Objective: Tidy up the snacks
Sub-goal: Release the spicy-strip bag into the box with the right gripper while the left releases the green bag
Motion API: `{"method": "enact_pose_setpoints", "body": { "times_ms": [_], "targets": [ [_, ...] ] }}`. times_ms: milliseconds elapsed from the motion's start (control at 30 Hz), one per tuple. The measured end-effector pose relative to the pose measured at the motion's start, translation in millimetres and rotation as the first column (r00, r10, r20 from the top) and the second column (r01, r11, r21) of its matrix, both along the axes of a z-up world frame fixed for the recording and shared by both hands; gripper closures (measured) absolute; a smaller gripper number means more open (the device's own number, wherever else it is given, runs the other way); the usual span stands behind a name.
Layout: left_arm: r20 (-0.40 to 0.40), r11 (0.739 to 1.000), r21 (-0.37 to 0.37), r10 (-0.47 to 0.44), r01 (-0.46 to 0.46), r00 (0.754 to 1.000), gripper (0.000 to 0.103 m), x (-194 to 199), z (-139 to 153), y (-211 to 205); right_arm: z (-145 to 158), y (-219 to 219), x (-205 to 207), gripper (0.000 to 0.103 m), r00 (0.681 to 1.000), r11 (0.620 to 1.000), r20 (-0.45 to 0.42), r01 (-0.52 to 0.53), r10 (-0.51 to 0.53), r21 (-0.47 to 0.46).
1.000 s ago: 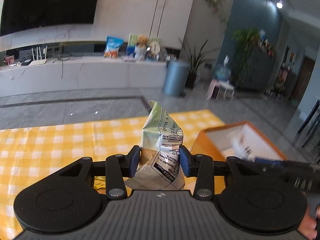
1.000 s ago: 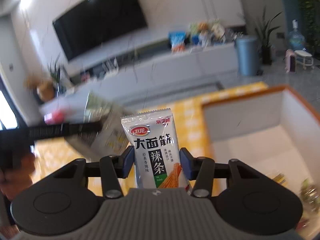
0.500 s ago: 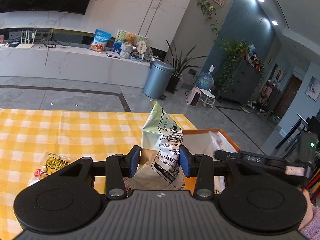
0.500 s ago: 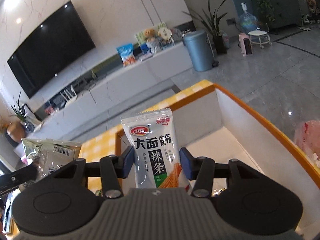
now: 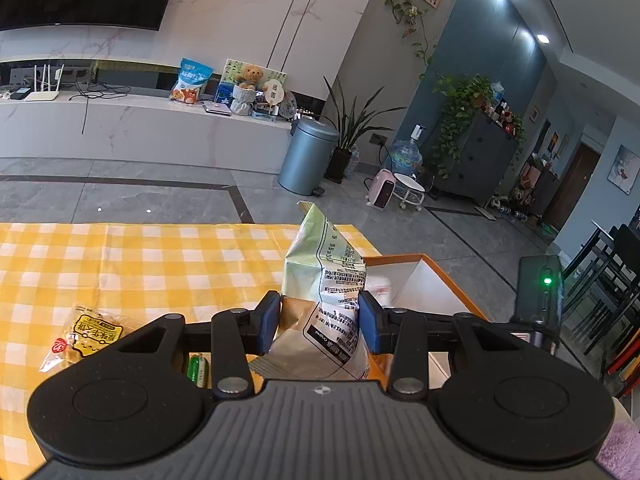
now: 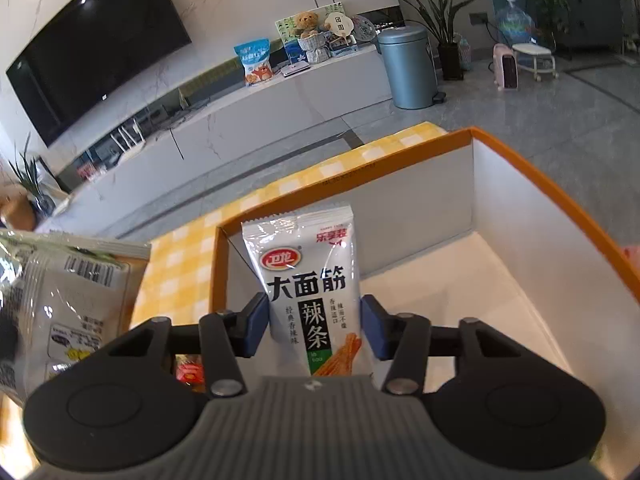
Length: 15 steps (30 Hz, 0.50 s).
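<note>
Orange-rimmed box (image 6: 532, 184) lay under the right gripper (image 6: 314, 326), whose jaws were opening around a white spicy-strip packet (image 6: 310, 280). The left gripper (image 5: 318, 322) clamped a crumpled green packet (image 5: 324, 280) beside it; a yellow snack (image 5: 86, 330) lay on the checked cloth (image 5: 140, 260).

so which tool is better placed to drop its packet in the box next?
Right. The right tool is opening around the spicy strip packet over the orange box. The left tool grips its green packet short of it.
</note>
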<state>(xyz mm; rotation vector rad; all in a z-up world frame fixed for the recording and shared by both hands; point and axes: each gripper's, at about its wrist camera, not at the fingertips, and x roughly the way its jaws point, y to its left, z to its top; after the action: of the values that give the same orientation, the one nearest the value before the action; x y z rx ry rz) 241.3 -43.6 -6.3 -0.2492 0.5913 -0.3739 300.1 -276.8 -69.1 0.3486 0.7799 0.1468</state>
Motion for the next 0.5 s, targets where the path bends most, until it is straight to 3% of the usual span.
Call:
{"method": "enact_pose_setpoints", "body": {
  "times_ms": [33,67,100,200,333,500],
  "targets": [
    [0.001,1.0,0.004,-0.002,0.002,1.0,0.056,-0.6,1.1,-3.0,-1.1,-0.4,1.4,0.045,1.0,1.0,-0.016,-0.017,0.017,0.006],
    [0.003,1.0,0.008,-0.005,0.005,1.0,0.056,-1.4,2.2,-6.0,-3.9,0.3,3.7,0.034,0.998,0.998,-0.044,-0.053,0.054,0.017],
    [0.007,1.0,0.011,-0.008,0.008,1.0,0.056,-2.6,3.6,-8.9,-6.7,1.0,5.4,0.033,0.995,0.996,-0.065,-0.078,0.08,0.034],
    [0.021,1.0,0.007,-0.01,0.01,1.0,0.056,-5.3,7.5,-13.3,-1.8,-15.8,-2.3,0.033,0.999,0.996,-0.038,0.041,-0.039,0.075],
    [0.027,1.0,0.013,-0.023,0.023,0.999,0.056,-6.3,9.2,-26.7,17.1,-44.6,-22.4,0.029,0.991,0.983,0.055,0.114,-0.123,0.147],
    [0.029,0.998,-0.019,-0.06,0.06,0.998,0.056,3.3,4.6,-50.1,30.7,-70.0,-57.4,0.028,0.951,0.961,0.144,0.265,-0.274,0.081]
  ]
}}
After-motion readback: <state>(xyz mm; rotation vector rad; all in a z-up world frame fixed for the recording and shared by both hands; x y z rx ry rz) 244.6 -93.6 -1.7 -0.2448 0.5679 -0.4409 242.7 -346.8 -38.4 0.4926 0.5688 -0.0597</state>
